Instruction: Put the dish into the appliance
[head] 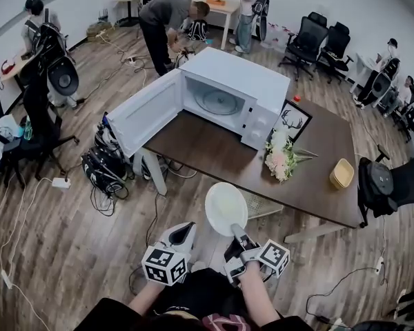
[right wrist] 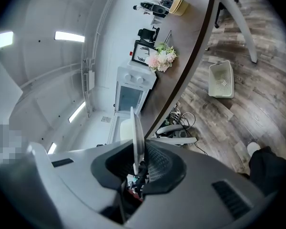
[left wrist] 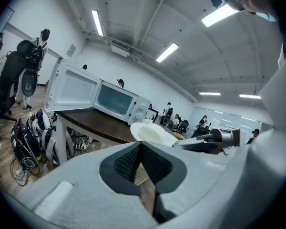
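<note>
Dish (head: 225, 207): white, round, roughly level, near rim clamped in right gripper (head: 240, 238), just short of the table (head: 317, 178) near edge. Microwave (head: 243, 81): white, on the far-left end, door (head: 146, 112) swung open left.

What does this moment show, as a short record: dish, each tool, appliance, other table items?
dish: white plate, held in the air before the table's near edge
right tool: shut on the plate's rim
left tool: shut, empty
appliance: white microwave on brown table, door open, nothing on its turntable
also on table: flowers, framed picture, yellow bowl
</note>
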A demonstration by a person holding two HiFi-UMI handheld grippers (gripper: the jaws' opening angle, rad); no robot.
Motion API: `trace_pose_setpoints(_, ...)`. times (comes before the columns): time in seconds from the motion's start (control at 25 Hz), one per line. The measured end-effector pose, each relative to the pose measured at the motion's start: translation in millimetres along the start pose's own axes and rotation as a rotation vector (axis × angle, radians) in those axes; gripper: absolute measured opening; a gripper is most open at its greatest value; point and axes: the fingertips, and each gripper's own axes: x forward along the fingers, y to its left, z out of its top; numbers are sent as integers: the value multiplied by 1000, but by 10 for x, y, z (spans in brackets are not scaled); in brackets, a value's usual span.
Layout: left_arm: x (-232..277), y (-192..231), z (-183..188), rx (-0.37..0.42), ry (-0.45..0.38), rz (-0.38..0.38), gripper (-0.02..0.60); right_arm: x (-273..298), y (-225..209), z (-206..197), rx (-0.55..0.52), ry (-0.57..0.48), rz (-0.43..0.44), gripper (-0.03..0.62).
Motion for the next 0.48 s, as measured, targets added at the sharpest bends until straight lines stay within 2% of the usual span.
trace_pose_setpoints(0.48, 251, 210, 105, 5, 10, 31, 9, 295, -60, 134, 36, 26, -11, 60)
